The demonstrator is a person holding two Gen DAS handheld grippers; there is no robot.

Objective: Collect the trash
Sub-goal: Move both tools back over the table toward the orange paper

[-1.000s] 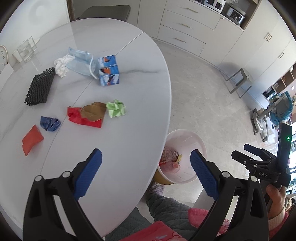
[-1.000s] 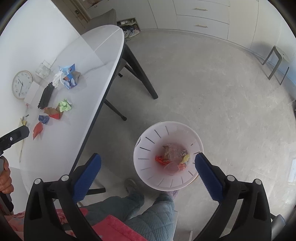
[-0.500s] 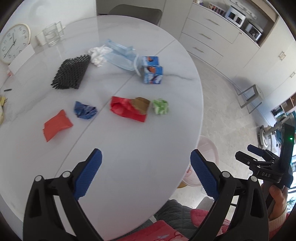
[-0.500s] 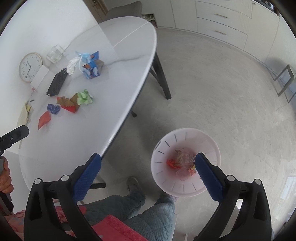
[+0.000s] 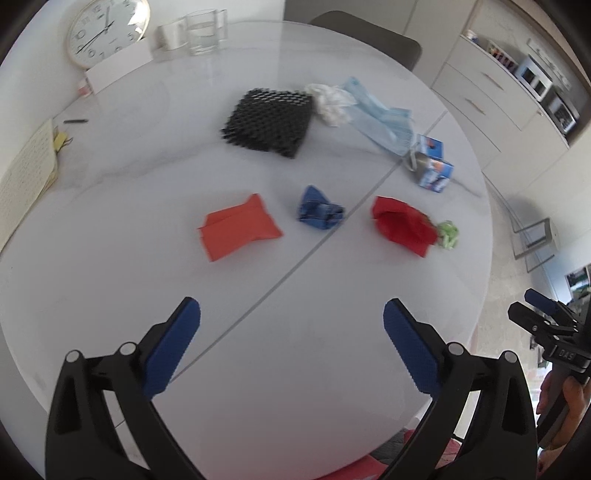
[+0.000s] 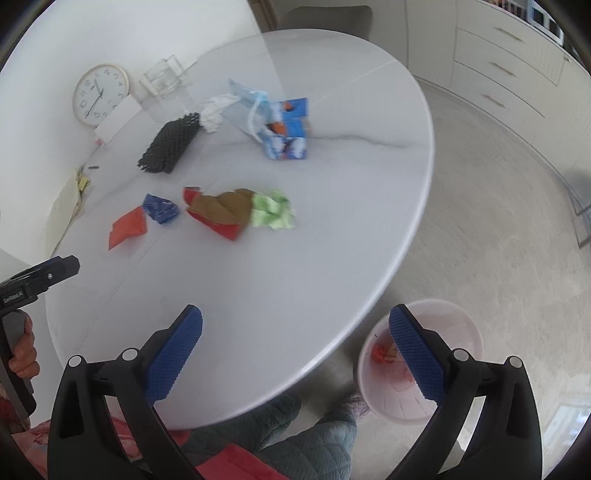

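Trash lies scattered on the white oval table (image 5: 258,332) (image 6: 295,277): an orange paper (image 5: 238,230) (image 6: 127,227), a crumpled blue wrapper (image 5: 319,210) (image 6: 160,208), a red wrapper (image 5: 402,225) (image 6: 221,225) with brown paper (image 6: 225,205) on it, a green paper ball (image 5: 448,234) (image 6: 273,210), a black mesh piece (image 5: 271,122) (image 6: 170,144), white tissue (image 5: 330,99), a light blue mask (image 5: 380,118) and a blue carton (image 5: 432,166) (image 6: 288,133). My left gripper (image 5: 291,339) hovers open over the near table. My right gripper (image 6: 295,350) hangs open at the table's edge beside the pink bin (image 6: 421,369).
A wall clock (image 5: 107,31) (image 6: 99,94), glass holders (image 5: 199,31) and a white card stand at the table's far side. A notepad (image 5: 26,173) lies at the left edge. A person's quilted legs (image 6: 288,432) sit under the near edge. Cabinets (image 6: 517,55) line the far wall.
Both grippers swung left from the bin toward the table. The trash now lies ahead of the left gripper, and the bin has slid to the lower right of the right wrist view.
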